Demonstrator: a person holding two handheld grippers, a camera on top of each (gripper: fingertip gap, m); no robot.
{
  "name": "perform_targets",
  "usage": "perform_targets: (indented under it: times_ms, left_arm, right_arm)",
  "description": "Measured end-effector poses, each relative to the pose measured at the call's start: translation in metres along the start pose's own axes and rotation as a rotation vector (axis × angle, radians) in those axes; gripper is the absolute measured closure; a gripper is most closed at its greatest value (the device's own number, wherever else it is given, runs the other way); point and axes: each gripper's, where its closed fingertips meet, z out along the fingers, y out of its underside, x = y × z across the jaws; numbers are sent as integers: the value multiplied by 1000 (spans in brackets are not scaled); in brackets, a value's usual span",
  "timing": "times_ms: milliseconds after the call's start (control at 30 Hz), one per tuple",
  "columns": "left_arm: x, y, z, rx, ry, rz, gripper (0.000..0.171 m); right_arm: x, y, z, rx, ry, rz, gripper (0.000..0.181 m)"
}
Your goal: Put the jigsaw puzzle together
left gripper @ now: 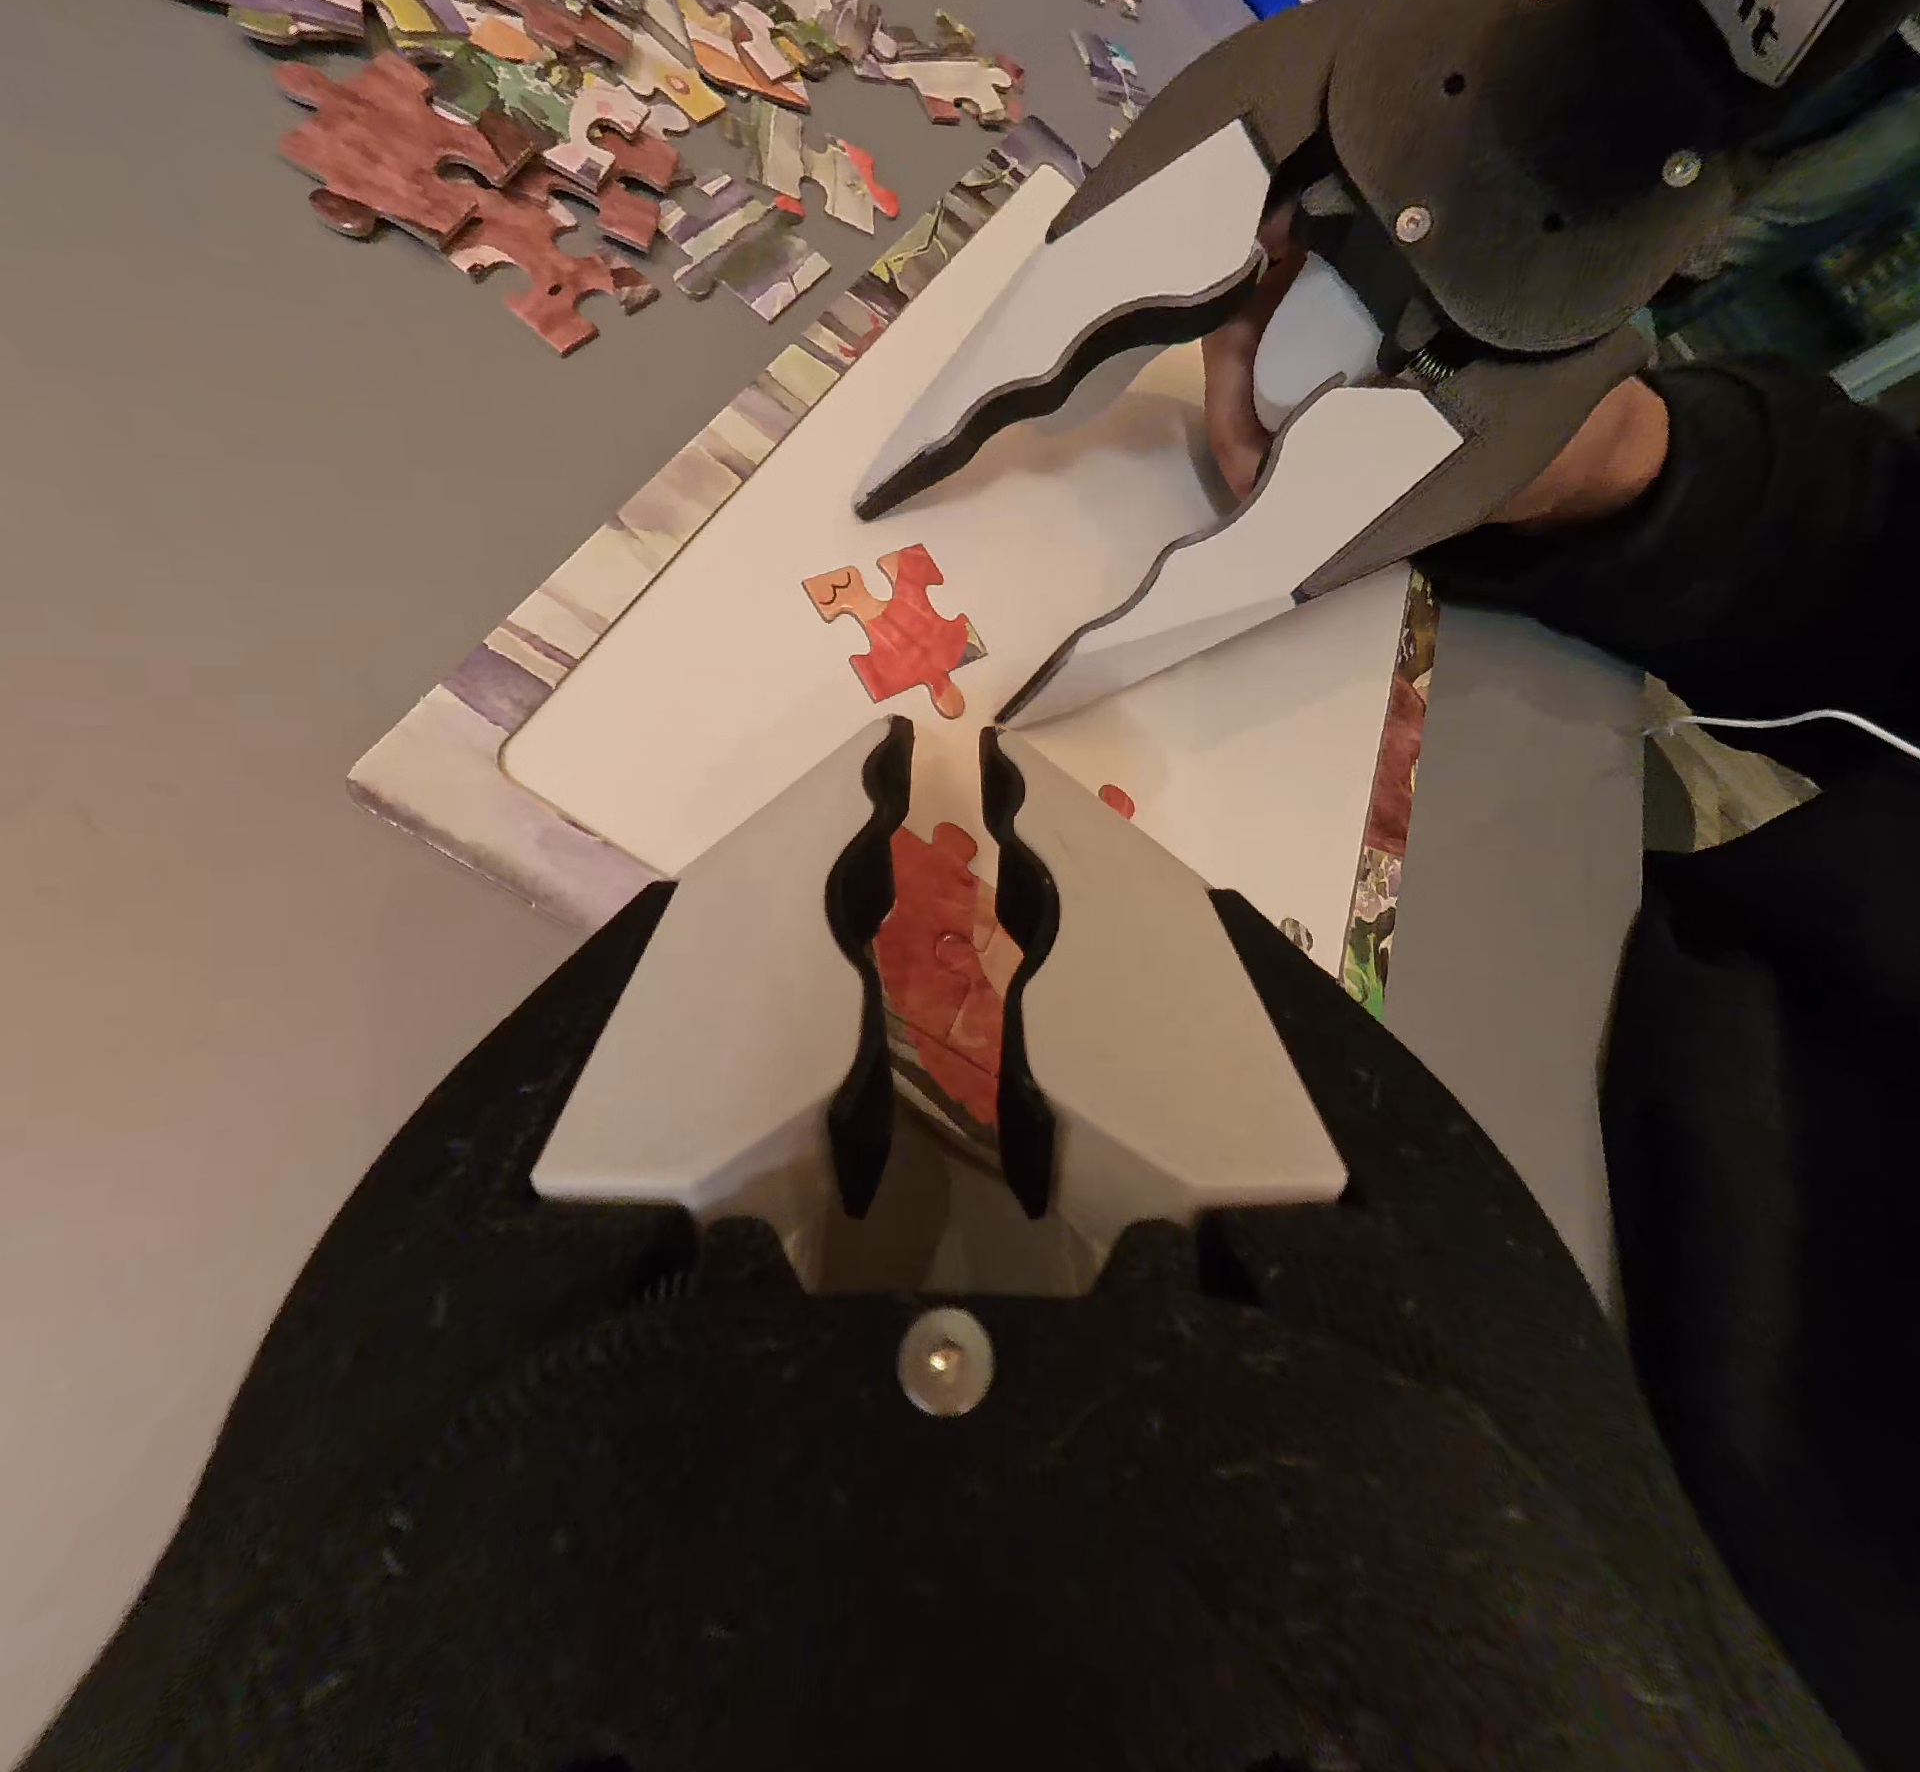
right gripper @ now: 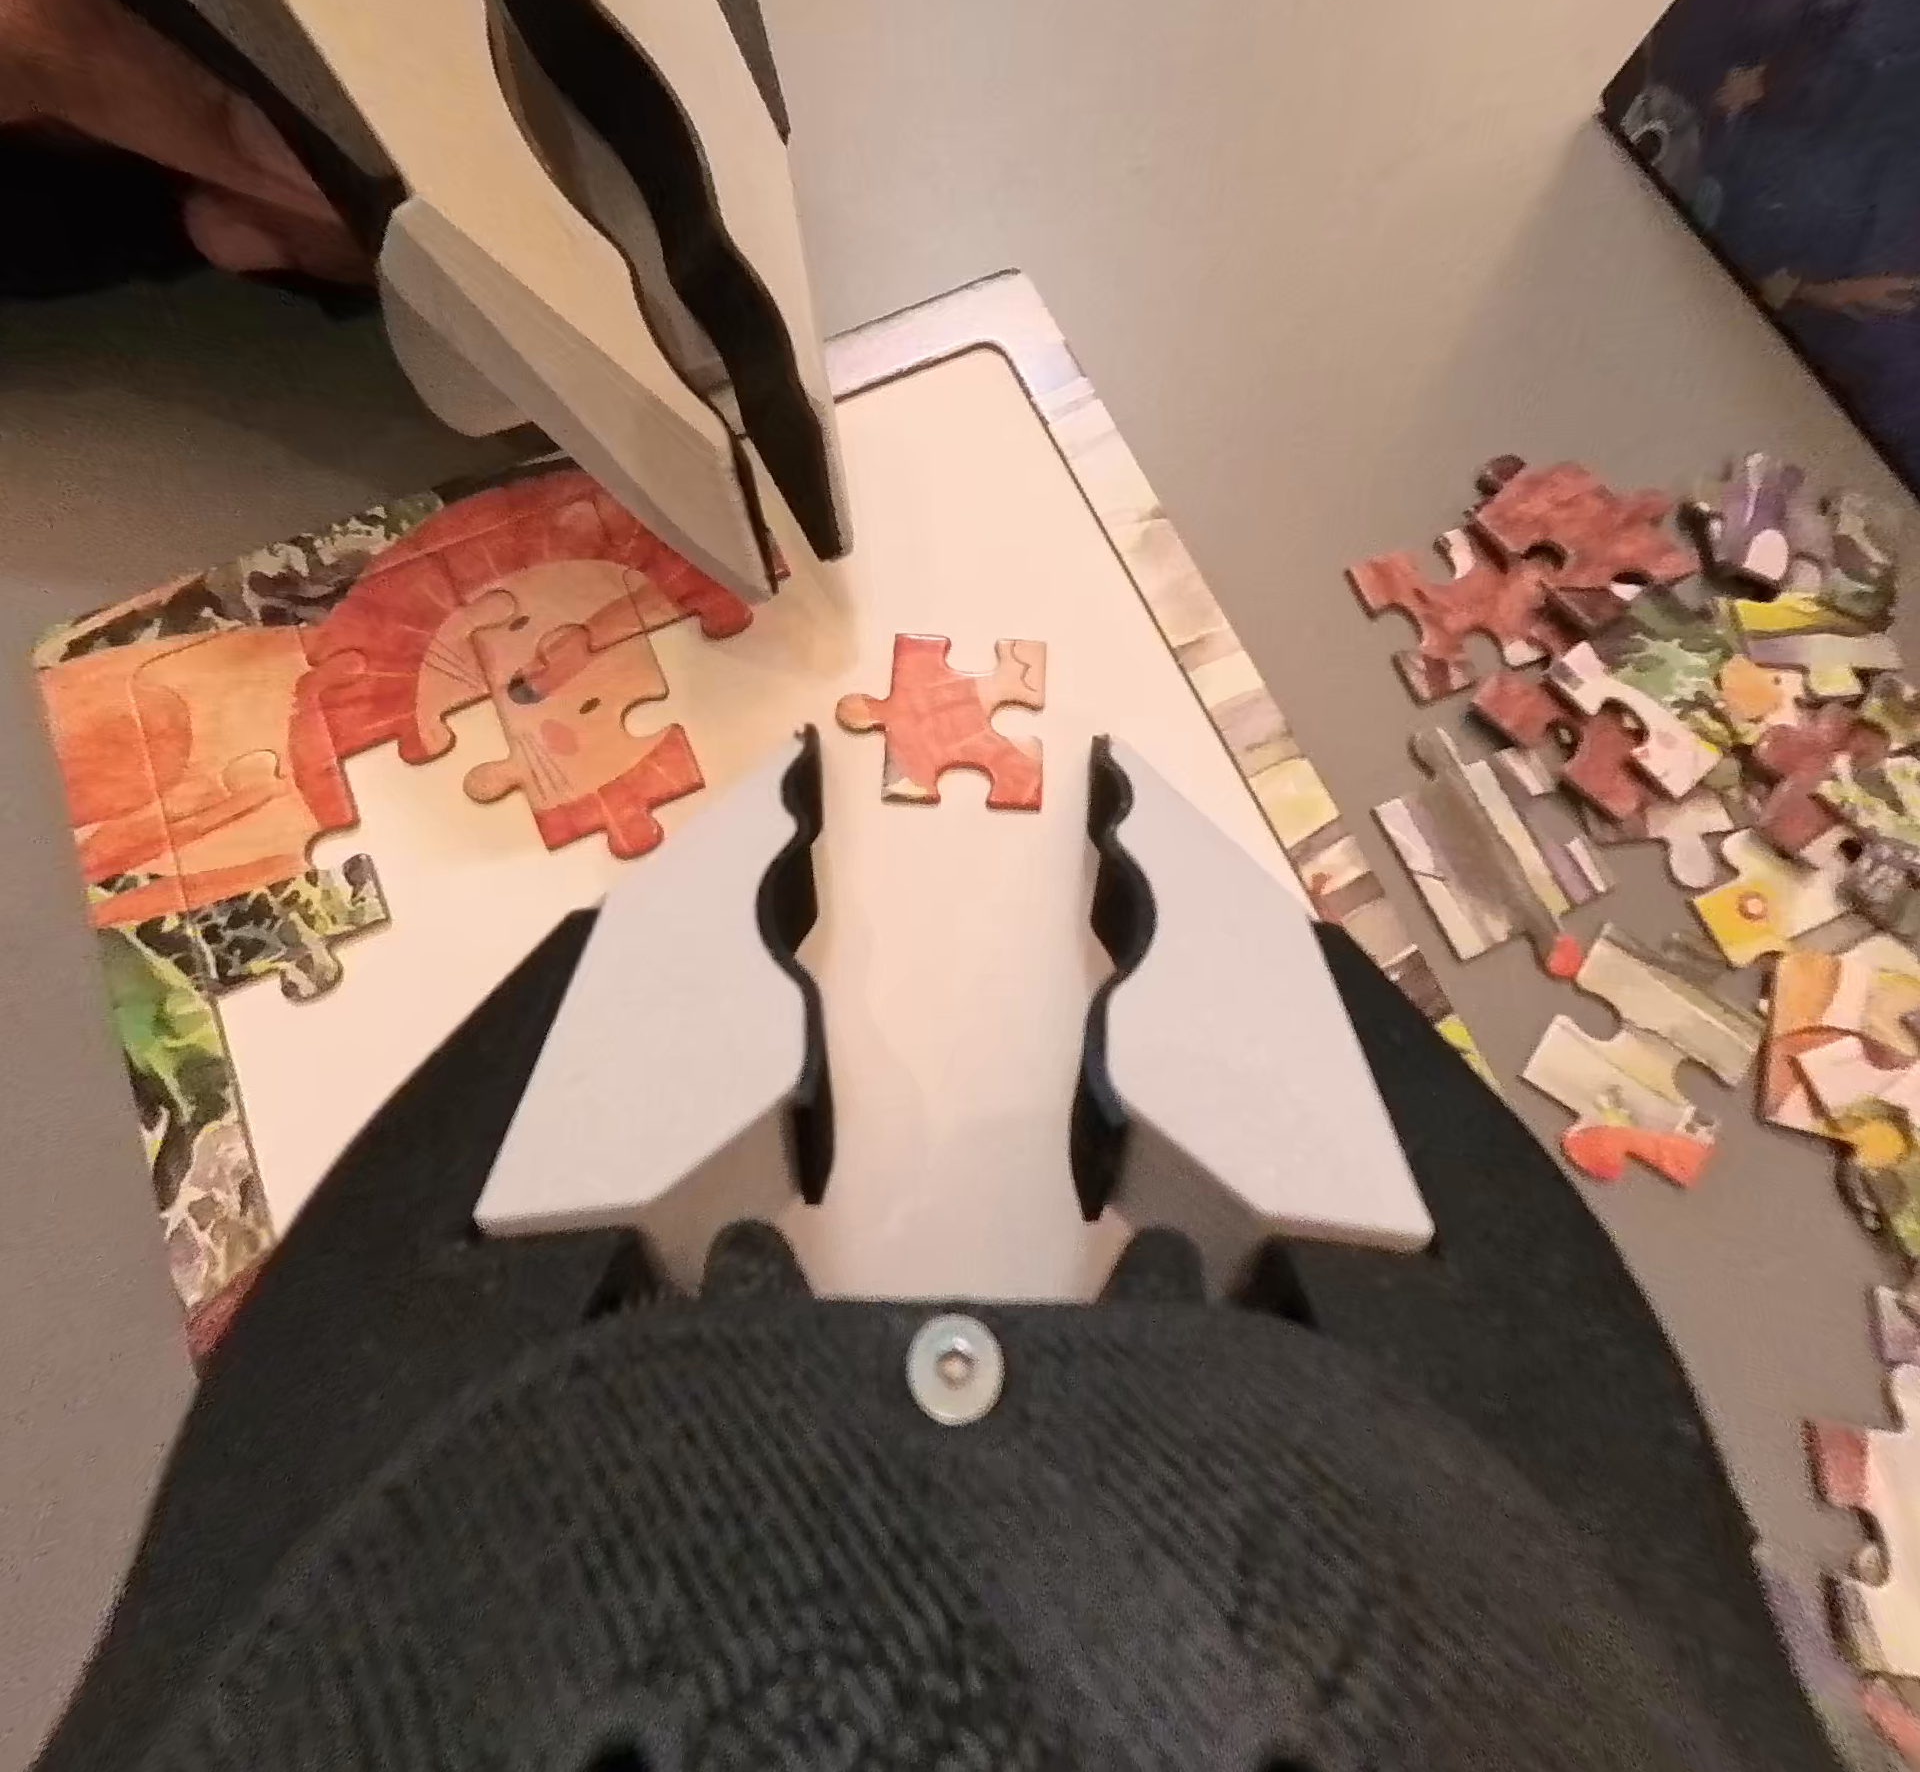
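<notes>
One loose red piece point(right gripper: 961, 723) lies on your white tray point(right gripper: 1039, 496); right gripper point(right gripper: 956, 756) released, left gripper point(left gripper: 943, 730) nearly clenched, empty. Grey table point(left gripper: 208, 683), one heap point(right gripper: 1662, 735).

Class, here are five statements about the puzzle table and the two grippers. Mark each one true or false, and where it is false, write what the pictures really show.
1. The loose red piece lies flat on the white tray, inside no gripper. True.
2. The right gripper is clamped shut on a piece. False: its jaws are wide apart and empty.
3. The left gripper has its tips nearly together. True.
4. The assembled lion section fills the whole tray. False: much of the tray is bare.
5. The pile of unsorted pieces sits on the tray. False: it lies beside it on the grey table.
</notes>
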Motion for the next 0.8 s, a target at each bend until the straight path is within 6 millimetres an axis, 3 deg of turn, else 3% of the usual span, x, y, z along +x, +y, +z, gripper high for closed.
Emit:
perform_targets:
  times_ms: [100, 167, 467, 633, 800]
  left_arm:
    - [0, 0, 0, 0, 4, -7, 161]
    - [0, 0, 0, -1, 5, -10, 161]
    - [0, 1, 0, -7, -16, 25, 161]
    - [-6, -8, -9, 36, -60, 47, 163]
    - [-6, -11, -13, 60, -51, 31, 163]
  right_arm:
    - [0, -1, 0, 1, 6, 1, 136]
    - [-1, -1, 0, 13, -3, -1, 154]
    - [-1, 0, -2, 21, -11, -13, 155]
    - [2, -5, -9, 62, -27, -16, 155]
    - [-17, -19, -18, 160, -171, -35, 154]
